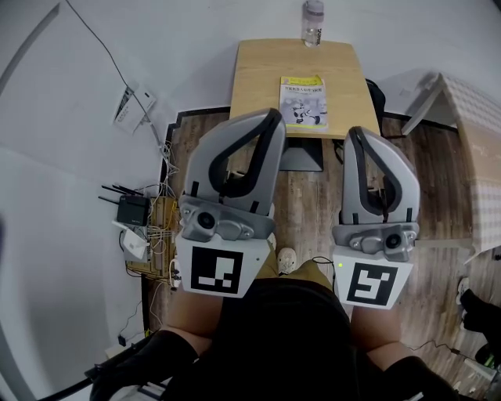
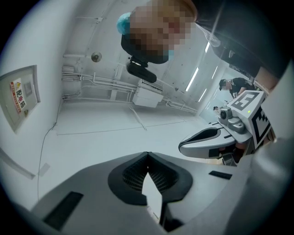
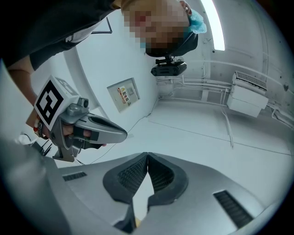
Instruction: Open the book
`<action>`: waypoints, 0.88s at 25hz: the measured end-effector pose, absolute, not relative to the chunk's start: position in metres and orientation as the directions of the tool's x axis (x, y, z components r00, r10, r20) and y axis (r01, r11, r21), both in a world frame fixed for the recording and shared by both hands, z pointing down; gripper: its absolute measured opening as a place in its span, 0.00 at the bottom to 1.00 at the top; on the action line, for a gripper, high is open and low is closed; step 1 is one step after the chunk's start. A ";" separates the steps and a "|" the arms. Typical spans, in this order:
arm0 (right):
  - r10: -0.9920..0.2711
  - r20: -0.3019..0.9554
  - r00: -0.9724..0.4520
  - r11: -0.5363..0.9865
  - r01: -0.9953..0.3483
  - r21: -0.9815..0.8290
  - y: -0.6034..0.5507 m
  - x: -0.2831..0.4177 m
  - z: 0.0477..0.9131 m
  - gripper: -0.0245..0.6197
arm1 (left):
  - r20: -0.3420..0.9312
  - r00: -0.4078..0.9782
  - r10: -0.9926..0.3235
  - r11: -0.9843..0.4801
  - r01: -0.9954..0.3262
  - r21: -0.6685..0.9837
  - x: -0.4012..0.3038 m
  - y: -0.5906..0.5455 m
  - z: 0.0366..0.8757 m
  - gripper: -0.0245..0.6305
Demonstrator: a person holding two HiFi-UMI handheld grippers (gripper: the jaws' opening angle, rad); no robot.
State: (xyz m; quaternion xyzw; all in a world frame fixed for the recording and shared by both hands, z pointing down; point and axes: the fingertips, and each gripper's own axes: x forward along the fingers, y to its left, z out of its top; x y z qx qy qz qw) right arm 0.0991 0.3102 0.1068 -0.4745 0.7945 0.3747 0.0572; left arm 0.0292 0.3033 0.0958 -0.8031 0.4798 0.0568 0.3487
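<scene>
The closed book [image 1: 304, 100] lies flat on the small wooden desk [image 1: 258, 78], toward its right and near edge. A clear bottle [image 1: 313, 22] stands at the far edge. The left gripper [image 2: 147, 155] and the right gripper [image 3: 147, 156] are held side by side well short of the desk, each with its jaws pressed together on nothing.

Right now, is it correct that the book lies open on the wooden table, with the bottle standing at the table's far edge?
Not quite: the head view shows the book lying closed, cover up, on the wooden table, with the bottle standing at the table's far edge.
</scene>
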 end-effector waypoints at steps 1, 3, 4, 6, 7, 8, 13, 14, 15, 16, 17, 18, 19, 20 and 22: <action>-0.711 -0.445 -0.544 0.272 -0.797 0.539 0.309 0.099 0.107 0.08 | -0.423 0.532 -0.733 -0.296 -0.810 -0.506 0.029 0.302 0.096 0.05; -0.710 -0.445 -0.546 0.279 -0.798 0.534 0.307 0.098 0.108 0.08 | -0.421 0.530 -0.736 -0.295 -0.811 -0.505 0.027 0.299 0.097 0.05; -0.709 -0.445 -0.547 0.280 -0.798 0.534 0.306 0.097 0.109 0.08 | -0.421 0.530 -0.736 -0.296 -0.812 -0.504 0.027 0.298 0.097 0.05; -0.711 -0.444 -0.545 0.280 -0.798 0.533 0.303 0.097 0.111 0.08 | -0.420 0.533 -0.734 -0.300 -0.810 -0.504 0.027 0.296 0.099 0.05; -0.713 -0.442 -0.544 0.279 -0.799 0.532 0.301 0.097 0.112 0.08 | -0.419 0.536 -0.733 -0.302 -0.808 -0.505 0.028 0.295 0.100 0.05; -0.716 -0.441 -0.541 0.279 -0.801 0.530 0.299 0.098 0.112 0.08 | -0.418 0.538 -0.732 -0.305 -0.807 -0.506 0.029 0.293 0.100 0.05; -0.721 -0.438 -0.536 0.277 -0.803 0.527 0.284 0.094 0.113 0.08 | -0.413 0.548 -0.727 -0.319 -0.803 -0.504 0.027 0.278 0.102 0.05; -0.724 -0.435 -0.535 0.278 -0.804 0.526 0.280 0.093 0.114 0.08 | -0.412 0.549 -0.727 -0.321 -0.803 -0.502 0.026 0.274 0.102 0.05; -0.728 -0.431 -0.534 0.280 -0.805 0.523 0.277 0.093 0.115 0.08 | -0.413 0.549 -0.727 -0.323 -0.803 -0.500 0.025 0.271 0.102 0.05; -0.731 -0.427 -0.532 0.282 -0.806 0.521 0.273 0.093 0.116 0.08 | -0.413 0.551 -0.725 -0.326 -0.803 -0.498 0.025 0.267 0.102 0.05; -0.734 -0.425 -0.530 0.282 -0.806 0.520 0.269 0.093 0.117 0.08 | -0.413 0.553 -0.723 -0.331 -0.803 -0.496 0.025 0.263 0.103 0.05; -0.736 -0.422 -0.529 0.281 -0.806 0.521 0.266 0.092 0.118 0.08 | -0.412 0.557 -0.722 -0.338 -0.802 -0.492 0.024 0.258 0.104 0.05; -0.737 -0.420 -0.529 0.281 -0.806 0.522 0.262 0.091 0.119 0.08 | -0.410 0.560 -0.720 -0.345 -0.802 -0.489 0.023 0.253 0.105 0.05; -0.738 -0.418 -0.529 0.281 -0.805 0.523 0.257 0.089 0.120 0.08 | -0.407 0.561 -0.720 -0.349 -0.801 -0.486 0.021 0.248 0.106 0.05; -0.741 -0.416 -0.528 0.281 -0.805 0.522 0.247 0.087 0.121 0.08 | -0.401 0.563 -0.723 -0.355 -0.800 -0.484 0.019 0.236 0.108 0.05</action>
